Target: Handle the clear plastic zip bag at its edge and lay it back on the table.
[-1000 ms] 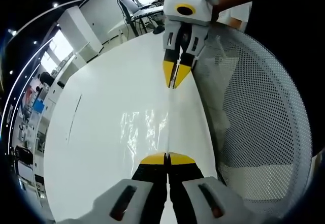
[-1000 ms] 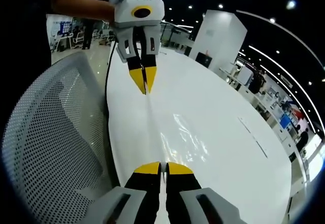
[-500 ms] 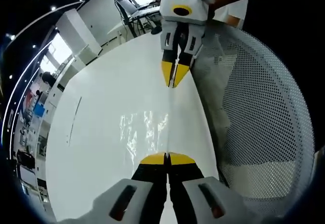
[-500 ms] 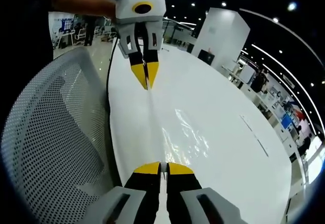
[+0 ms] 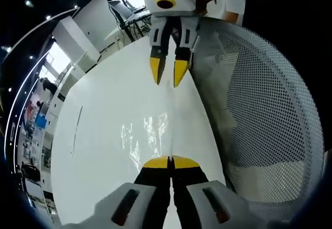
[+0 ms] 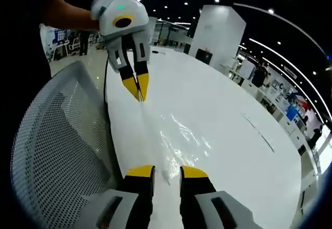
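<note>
At the bottom of the left gripper view the left gripper [image 5: 170, 162] stays clamped on the edge of the thin, glossy, crinkled zip bag [image 5: 148, 135] lying mid-frame on the smooth white table [image 5: 93, 135], while the right gripper [image 5: 168, 73], upper centre, has opened, so the laying-down looks nearly done.

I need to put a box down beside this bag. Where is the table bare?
The white table is bare beyond the zip bag, out to its far edge. The near edge is crowded: the left gripper, the right gripper and the mesh chair right alongside.
</note>
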`<state>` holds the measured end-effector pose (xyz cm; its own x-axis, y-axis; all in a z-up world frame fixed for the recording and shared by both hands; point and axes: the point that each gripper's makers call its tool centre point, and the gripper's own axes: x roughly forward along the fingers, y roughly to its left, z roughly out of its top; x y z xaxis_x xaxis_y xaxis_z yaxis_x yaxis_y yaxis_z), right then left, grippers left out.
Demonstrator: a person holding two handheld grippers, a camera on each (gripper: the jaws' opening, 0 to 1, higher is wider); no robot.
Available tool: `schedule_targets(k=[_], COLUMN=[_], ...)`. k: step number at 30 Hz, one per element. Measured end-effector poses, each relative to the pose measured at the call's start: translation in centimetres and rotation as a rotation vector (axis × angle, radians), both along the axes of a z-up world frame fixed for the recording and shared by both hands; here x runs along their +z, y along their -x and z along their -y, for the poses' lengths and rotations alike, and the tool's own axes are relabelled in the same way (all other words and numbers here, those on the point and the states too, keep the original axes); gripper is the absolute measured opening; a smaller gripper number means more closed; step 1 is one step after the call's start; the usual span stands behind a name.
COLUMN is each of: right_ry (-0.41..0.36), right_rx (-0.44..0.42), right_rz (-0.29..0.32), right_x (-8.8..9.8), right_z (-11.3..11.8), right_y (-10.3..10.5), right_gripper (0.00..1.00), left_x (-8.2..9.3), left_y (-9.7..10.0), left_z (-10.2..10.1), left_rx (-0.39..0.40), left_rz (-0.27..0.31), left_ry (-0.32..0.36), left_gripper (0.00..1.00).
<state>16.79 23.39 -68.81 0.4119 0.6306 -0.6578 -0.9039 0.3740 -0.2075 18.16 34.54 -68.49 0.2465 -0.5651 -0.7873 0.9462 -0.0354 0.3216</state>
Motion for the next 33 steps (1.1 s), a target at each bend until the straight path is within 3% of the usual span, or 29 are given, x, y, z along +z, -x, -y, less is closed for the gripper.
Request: schedule_targets(k=[2,11,18,21,33], right_ry=[-0.003,-0.07,-0.059,-0.024,-0.076], right_rx=[0.007,0.012,0.044,0.073,0.074], right_rz=[-0.006,-0.011,-0.043,-0.024,-0.074], right_x=[0.3,2.1,1.3,0.6,0.6], right_z=[-0.1,-1.3,-3.1,-3.6,-5.2], right_y=[0.1,-0.6,-0.8,-0.8,-0.9], right_gripper=[0.24,0.23,0.2,0.18,0.15], left_x=[-0.1,-0.1,0.1,0.0,0.1], left_y=[0.0,0.0,0.1,0.1,0.2], left_z=[0.0,0.4,0.6,0.5,0.5], left_rx=[0.001,-0.016,-0.03,-0.039,-0.068], left_rz=[0.003,0.015,0.03,0.046,0.083], left_ry=[-0.002,-0.004,-0.01,-0.023,-0.052], left_gripper=[0.0,0.0,0.0,0.0,0.0])
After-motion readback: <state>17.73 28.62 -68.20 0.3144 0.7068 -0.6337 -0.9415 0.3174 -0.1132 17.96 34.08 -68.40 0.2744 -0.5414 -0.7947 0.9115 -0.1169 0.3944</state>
